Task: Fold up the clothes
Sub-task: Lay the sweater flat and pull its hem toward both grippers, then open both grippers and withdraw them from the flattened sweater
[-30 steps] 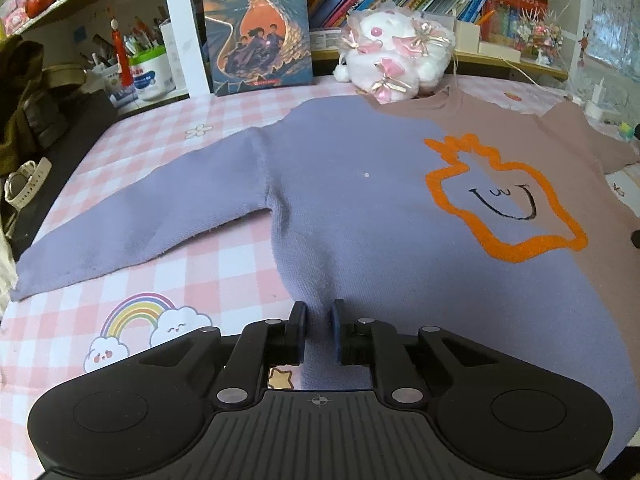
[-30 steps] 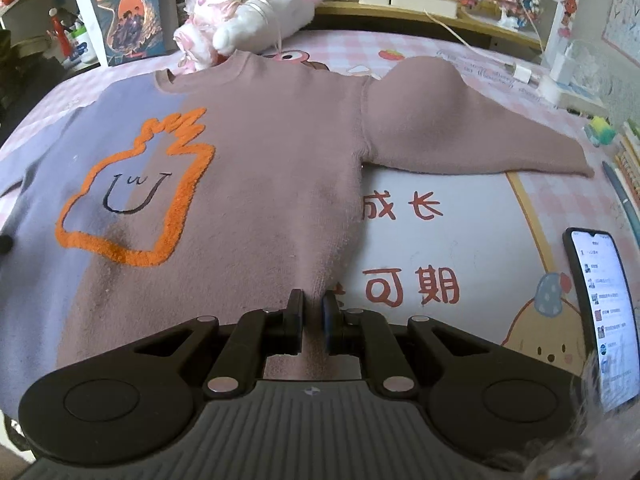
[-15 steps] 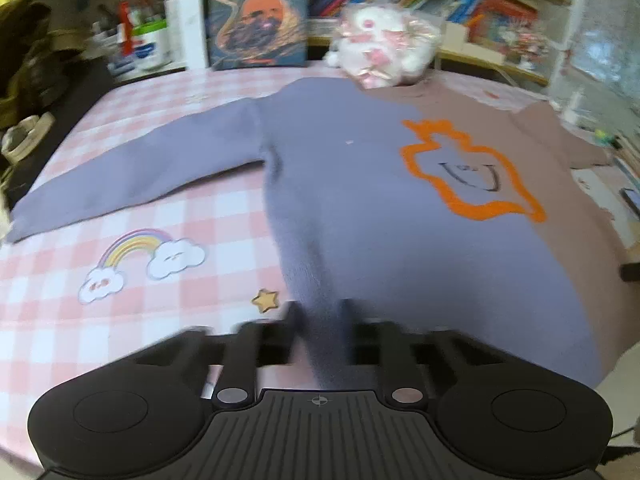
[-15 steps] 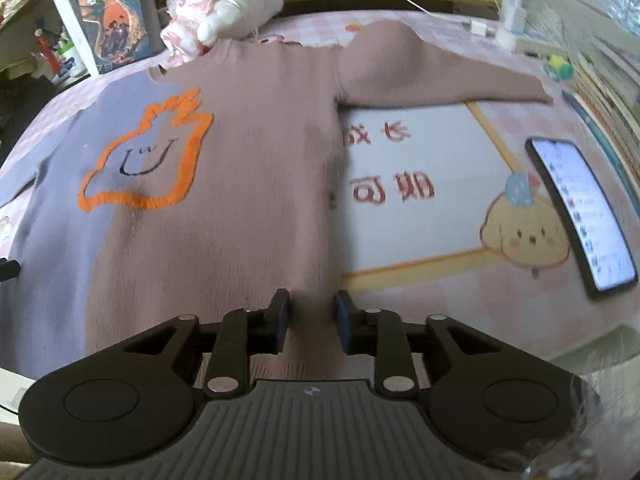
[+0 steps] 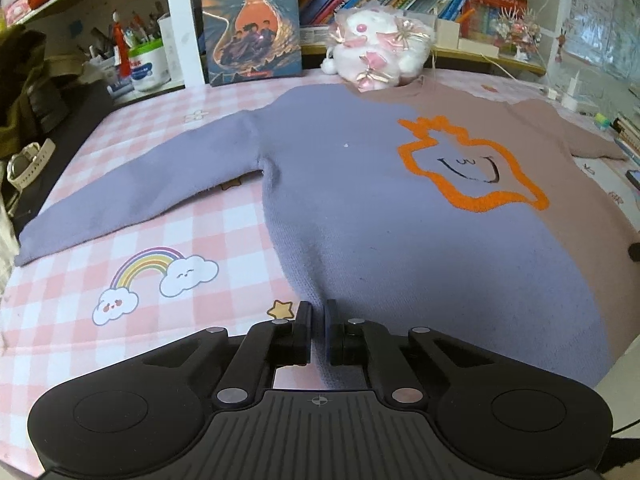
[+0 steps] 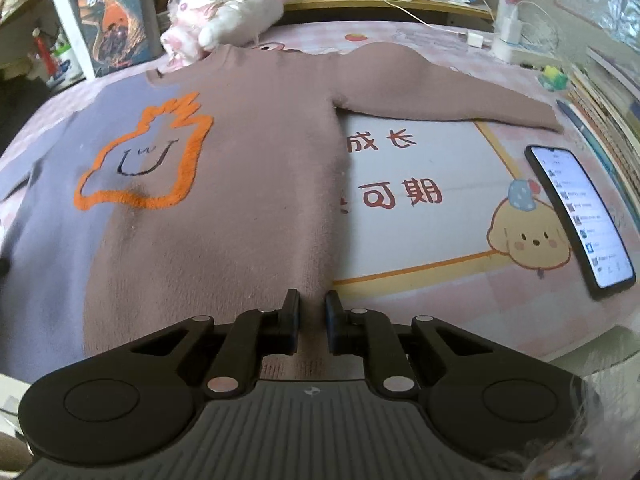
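A sweater (image 5: 360, 184), half purple and half mauve with an orange outline figure, lies flat and face up on the table, sleeves spread. It also shows in the right wrist view (image 6: 248, 168). My left gripper (image 5: 318, 320) is shut on the purple bottom hem near its left corner. My right gripper (image 6: 311, 312) is at the mauve bottom hem near its right corner, its jaws narrowly apart around the fabric edge.
A pink checked tablecloth (image 5: 120, 280) covers the table. A plush toy (image 5: 376, 56) and a book (image 5: 252, 20) stand at the far edge. A lit phone (image 6: 580, 212) lies at the right. A watch (image 5: 28, 164) lies at the left edge.
Both grippers pulled back toward the near table edge with the hem, then steadied. The right jaws have opened slightly compared with a second ago.
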